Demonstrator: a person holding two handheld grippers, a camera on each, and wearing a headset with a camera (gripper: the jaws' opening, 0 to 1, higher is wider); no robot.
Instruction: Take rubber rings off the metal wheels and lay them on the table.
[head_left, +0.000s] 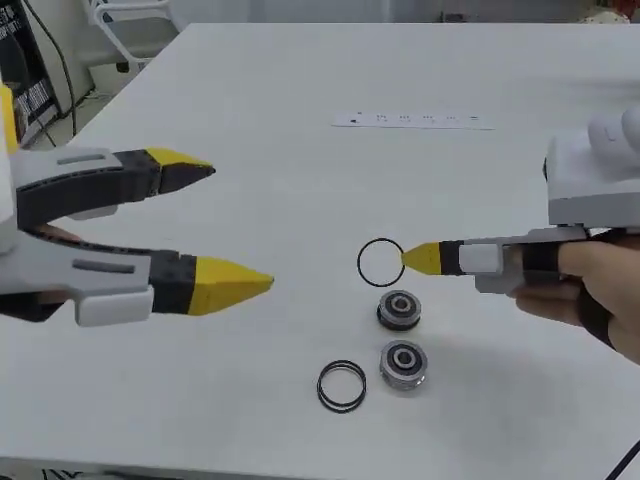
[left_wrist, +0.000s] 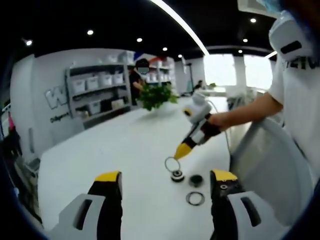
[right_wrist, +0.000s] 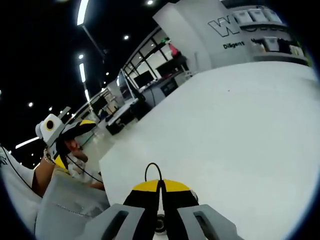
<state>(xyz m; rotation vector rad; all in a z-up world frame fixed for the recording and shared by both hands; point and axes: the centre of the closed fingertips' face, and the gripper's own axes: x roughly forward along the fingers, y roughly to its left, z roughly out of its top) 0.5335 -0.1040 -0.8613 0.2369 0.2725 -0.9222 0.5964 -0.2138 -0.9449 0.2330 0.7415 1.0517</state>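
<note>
Presently noted white table (head_left: 250, 100) bearing all parts, with left gripper (head_left: 243, 227) held above its near left side, jaws spread wide and holding nothing. Found right gripper (head_left: 405, 260) low over the table on the right, jaws pinched together on one rubber ring (head_left: 380, 262), just behind the two metal wheels (head_left: 399, 309) set close together, one behind the other. Recorded two loose rubber rings (head_left: 342, 385) lying overlapped on the table, just left of the nearer wheel (head_left: 404, 362)

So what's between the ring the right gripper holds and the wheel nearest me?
The other metal wheel: in the head view it sits between the held rubber ring and the near wheel.
</note>
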